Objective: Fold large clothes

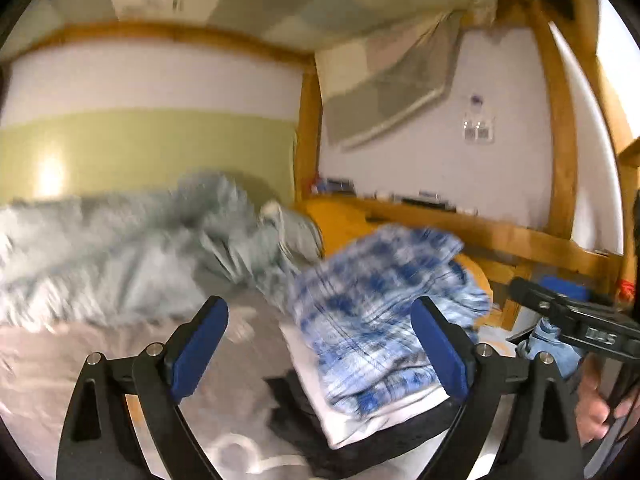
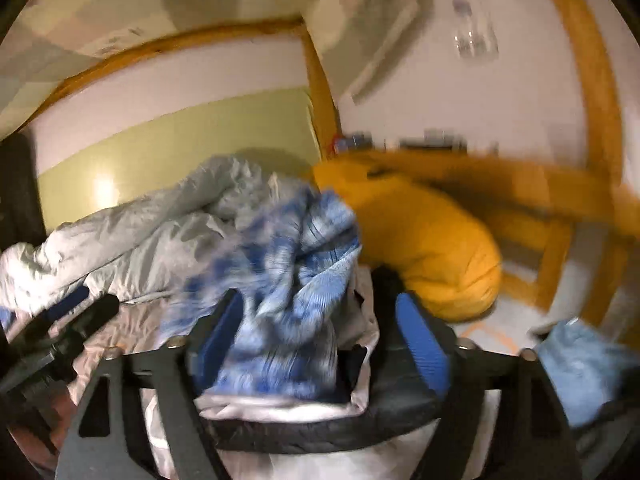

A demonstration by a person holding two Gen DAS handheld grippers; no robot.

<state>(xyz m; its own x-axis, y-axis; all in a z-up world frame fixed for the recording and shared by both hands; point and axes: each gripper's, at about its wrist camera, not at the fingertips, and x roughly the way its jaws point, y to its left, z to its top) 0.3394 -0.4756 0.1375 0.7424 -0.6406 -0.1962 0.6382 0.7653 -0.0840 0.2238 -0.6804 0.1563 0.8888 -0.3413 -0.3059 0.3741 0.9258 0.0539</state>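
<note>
A blue plaid garment (image 1: pixel 384 312) tops folded clothes on the bed (image 1: pixel 60 360) under a wooden bunk frame (image 1: pixel 556 120); left hand-held gripper (image 1: pixel 320 352) and right hand-held gripper (image 2: pixel 320 336) gape wide, gripping nothing.

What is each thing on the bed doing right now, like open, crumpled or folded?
Left hand-held gripper: open, holding nothing.
Right hand-held gripper: open, plaid cloth between the jaws, not pinched.
Blue plaid garment: bunched on the stack, blurred.
Grey duvet: crumpled.
Yellow pillow: lying beside the stack.
</note>
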